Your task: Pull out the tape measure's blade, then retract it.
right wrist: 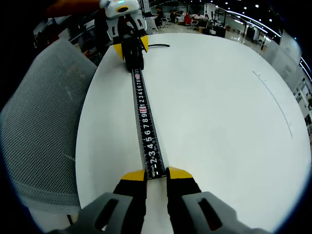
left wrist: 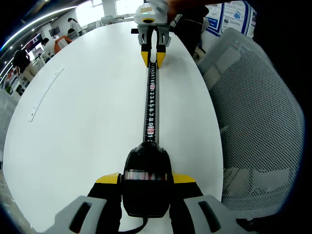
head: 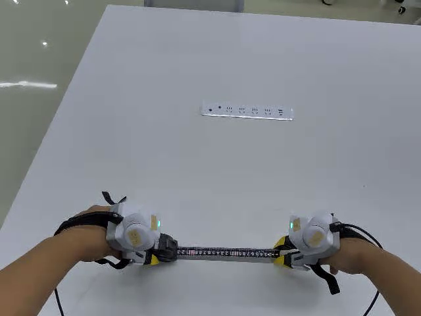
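Head view: the blade (head: 223,253) stretches left to right along the near edge of the bench (head: 197,164). The left hand-held gripper (head: 156,254) clamps the tape measure case (head: 168,249), and the right hand-held gripper (head: 283,254) pinches the blade's tip. Retraction likely runs leftward.

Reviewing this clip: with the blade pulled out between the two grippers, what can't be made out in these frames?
- End hook of the blade: right gripper view, hidden between the yellow pads of the right gripper.
- Sides of the tape measure case: left gripper view, covered by the jaws of the left gripper; its label is blurred.
- Numbers on the blade: head view, too small to read.
- Markings on the power strip: head view, too small.
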`<state>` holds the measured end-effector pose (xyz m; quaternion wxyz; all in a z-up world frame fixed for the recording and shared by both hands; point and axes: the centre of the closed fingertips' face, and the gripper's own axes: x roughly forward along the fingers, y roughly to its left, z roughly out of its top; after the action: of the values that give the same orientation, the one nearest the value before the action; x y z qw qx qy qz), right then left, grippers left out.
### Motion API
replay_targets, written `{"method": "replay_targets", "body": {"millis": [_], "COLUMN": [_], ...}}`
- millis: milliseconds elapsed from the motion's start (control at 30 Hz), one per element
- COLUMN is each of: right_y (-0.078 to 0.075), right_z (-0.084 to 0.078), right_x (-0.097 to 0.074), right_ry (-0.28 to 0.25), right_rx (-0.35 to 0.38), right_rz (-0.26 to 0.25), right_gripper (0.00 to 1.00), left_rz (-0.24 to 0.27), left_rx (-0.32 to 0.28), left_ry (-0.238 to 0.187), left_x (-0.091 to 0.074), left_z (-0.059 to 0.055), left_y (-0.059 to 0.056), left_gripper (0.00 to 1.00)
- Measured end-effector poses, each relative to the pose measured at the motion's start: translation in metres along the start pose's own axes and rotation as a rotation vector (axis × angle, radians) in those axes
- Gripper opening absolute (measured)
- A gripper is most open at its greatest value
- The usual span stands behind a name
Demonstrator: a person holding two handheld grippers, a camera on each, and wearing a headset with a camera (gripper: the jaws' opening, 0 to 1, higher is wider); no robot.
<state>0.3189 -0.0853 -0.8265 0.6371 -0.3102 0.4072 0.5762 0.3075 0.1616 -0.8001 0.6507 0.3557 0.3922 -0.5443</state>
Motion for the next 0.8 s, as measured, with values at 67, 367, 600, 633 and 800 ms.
{"method": "replay_targets", "body": {"millis": [67,367,600,633,800], "right_y": [0.0,-0.002,0.0,0.0,0.001], "right_z": [0.0,0.003,0.0,0.0,-0.003], "right_x": [0.0,0.0,0.001,0.001,-0.002], "right_ry": [0.002,0.013,0.011,0.008,-0.005], "right_rx": [0.002,0.054,0.029,0.021,0.055], "right_rz": [-0.002,0.005,-0.024,-0.035,-0.08], "right_gripper": [0.14,0.15,0.15,0.15,0.28], "left_rz": [0.0,0.003,0.056,0.063,0.096], "left_rx": [-0.003,-0.005,-0.098,-0.105,-0.226], "left_ry": [0.0,-0.008,0.01,0.002,-0.048], "left_x": [0.0,0.0,-0.007,-0.009,-0.015], "left_z": [0.0,0.001,-0.013,-0.013,-0.017], "left_y": [0.0,0.001,0.014,0.015,0.018], "left_gripper": [0.34,0.35,0.51,0.53,0.64]}}
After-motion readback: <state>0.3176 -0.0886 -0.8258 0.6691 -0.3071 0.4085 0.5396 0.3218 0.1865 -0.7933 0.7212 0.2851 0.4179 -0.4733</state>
